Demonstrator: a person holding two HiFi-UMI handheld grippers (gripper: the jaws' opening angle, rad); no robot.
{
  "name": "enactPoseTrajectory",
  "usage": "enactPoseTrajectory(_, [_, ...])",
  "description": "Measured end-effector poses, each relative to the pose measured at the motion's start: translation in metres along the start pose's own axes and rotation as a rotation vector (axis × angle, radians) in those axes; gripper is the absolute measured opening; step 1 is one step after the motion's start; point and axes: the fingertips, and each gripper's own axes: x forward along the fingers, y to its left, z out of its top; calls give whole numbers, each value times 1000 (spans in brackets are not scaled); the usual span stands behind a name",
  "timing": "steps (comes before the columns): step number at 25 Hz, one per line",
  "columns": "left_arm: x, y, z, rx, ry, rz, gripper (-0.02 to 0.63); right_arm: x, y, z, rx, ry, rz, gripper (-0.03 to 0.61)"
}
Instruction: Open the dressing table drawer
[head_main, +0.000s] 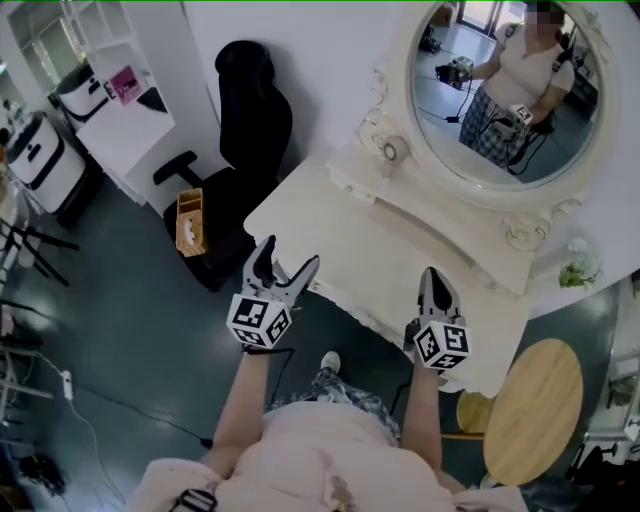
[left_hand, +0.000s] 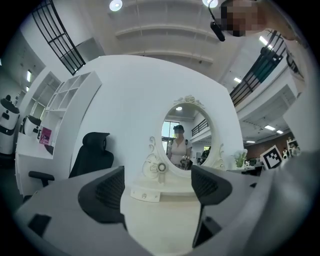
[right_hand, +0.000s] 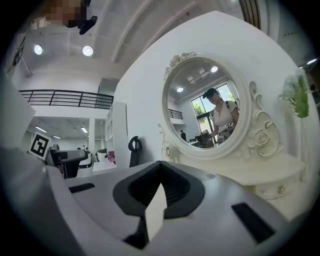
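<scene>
The cream dressing table (head_main: 330, 215) stands against the wall with an oval mirror (head_main: 505, 90) above it. A small drawer with a round knob (left_hand: 145, 193) sits under the mirror's left side. My left gripper (head_main: 289, 256) hangs open over the table's front left edge, nothing between its fingers (left_hand: 102, 192). My right gripper (head_main: 433, 275) is shut and empty above the table's front right part. In the right gripper view its jaws meet (right_hand: 159, 184) below the mirror (right_hand: 200, 107). The table's front face is hidden from the head view.
A black office chair (head_main: 250, 120) with a tissue box (head_main: 189, 220) on its seat stands left of the table. A round wooden stool (head_main: 535, 410) is at the right front. White shelving (head_main: 120, 90) lines the left wall. A small plant (head_main: 580, 262) stands at the table's right end.
</scene>
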Motion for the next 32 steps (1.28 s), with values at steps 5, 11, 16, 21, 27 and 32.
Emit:
enactPoseTrajectory(5, [61,16,-3,7,9,-6,397,54,-19,6,1,4,0,15])
enactPoseTrajectory(11, [104,22,-11,14,31,-27,397,79,-28,2,4,18,-23,15])
enactPoseTrajectory(16, [134,27,-19,6,69,-60,397,97,-35,1,20,22,-61,15])
enactPoseTrajectory(21, [158,31,-33,-1,114,-85,397,114,-34,-6,19,44,-82,17])
enactPoseTrajectory(27, [190,40,-59,-20,183,-86,397,156,-15,-15,10,69,-40,15])
enactPoseTrajectory(32, [217,51,-87,-40,239,-52,397,193,-5,-33,19,114,-21,15])
